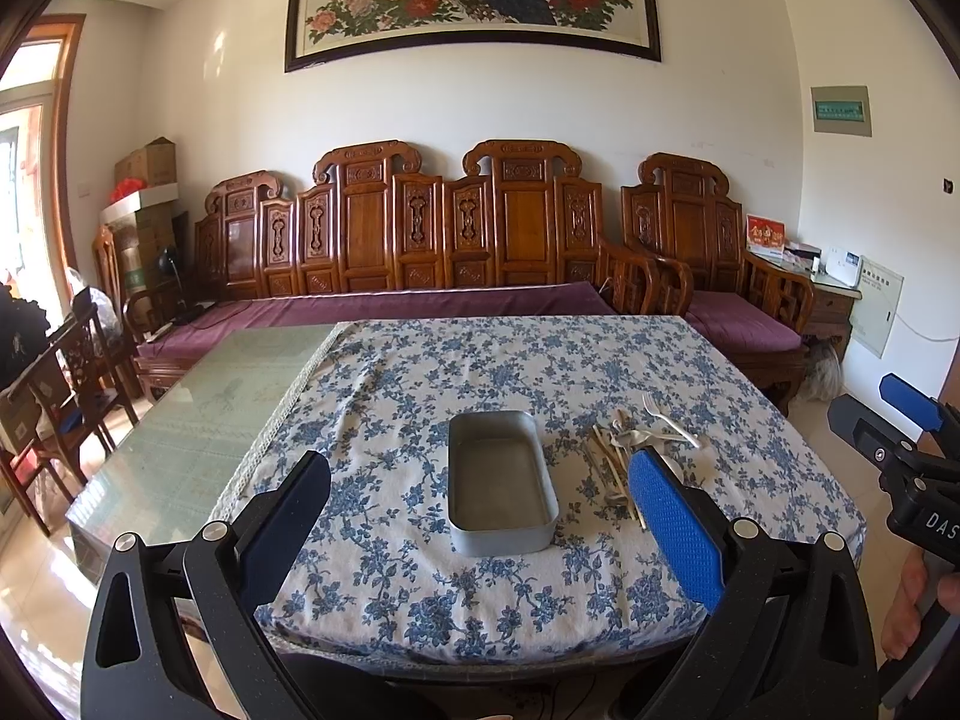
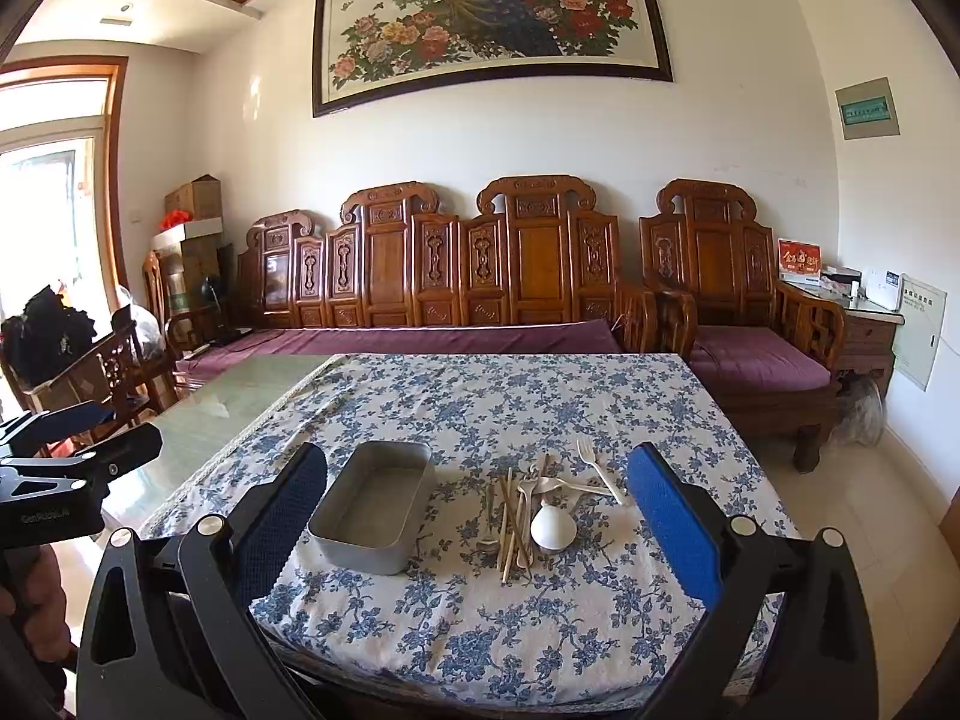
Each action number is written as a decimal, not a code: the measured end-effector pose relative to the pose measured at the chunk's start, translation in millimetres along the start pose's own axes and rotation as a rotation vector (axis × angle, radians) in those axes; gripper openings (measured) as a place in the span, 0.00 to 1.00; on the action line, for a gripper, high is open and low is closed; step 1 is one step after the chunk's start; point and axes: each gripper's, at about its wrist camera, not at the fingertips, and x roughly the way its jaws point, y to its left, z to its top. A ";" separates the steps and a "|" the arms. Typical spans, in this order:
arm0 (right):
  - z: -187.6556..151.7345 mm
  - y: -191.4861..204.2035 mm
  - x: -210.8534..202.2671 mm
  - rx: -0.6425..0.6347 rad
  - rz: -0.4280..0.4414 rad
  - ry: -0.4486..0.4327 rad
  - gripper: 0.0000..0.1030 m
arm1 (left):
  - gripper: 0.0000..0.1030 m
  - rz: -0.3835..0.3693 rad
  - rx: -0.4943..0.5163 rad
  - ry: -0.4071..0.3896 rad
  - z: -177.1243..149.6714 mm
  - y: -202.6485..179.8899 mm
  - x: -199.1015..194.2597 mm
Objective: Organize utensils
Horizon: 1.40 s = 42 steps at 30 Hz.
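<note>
Left gripper is hanging released, jaws wide, gripping nothing, over the near table edge. Right gripper is doing likewise, spread and empty. Tray is sitting empty on the floral cloth. Utensils are lying piled just beside it at 3 o'clock: fork, white spoon, chopsticks. In the left view a blue pad is covering part of the pile. Pieces are overlapping; count is hard to tell.
</note>
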 end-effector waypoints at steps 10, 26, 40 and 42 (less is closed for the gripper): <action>-0.9 -2.0 -0.1 0.002 0.001 -0.002 0.98 | 0.94 0.000 0.000 0.000 -0.1 0.2 0.1; 2.7 -3.0 -4.8 0.001 0.007 -0.004 0.98 | 0.94 -0.001 -0.001 -0.001 -3.4 -4.6 0.6; 3.2 -6.3 -6.1 0.001 0.010 -0.008 0.98 | 0.94 -0.005 0.001 -0.010 5.4 -4.6 -5.0; 3.1 -6.1 -6.5 0.002 0.010 -0.008 0.98 | 0.94 -0.005 0.001 -0.010 5.5 -4.7 -5.0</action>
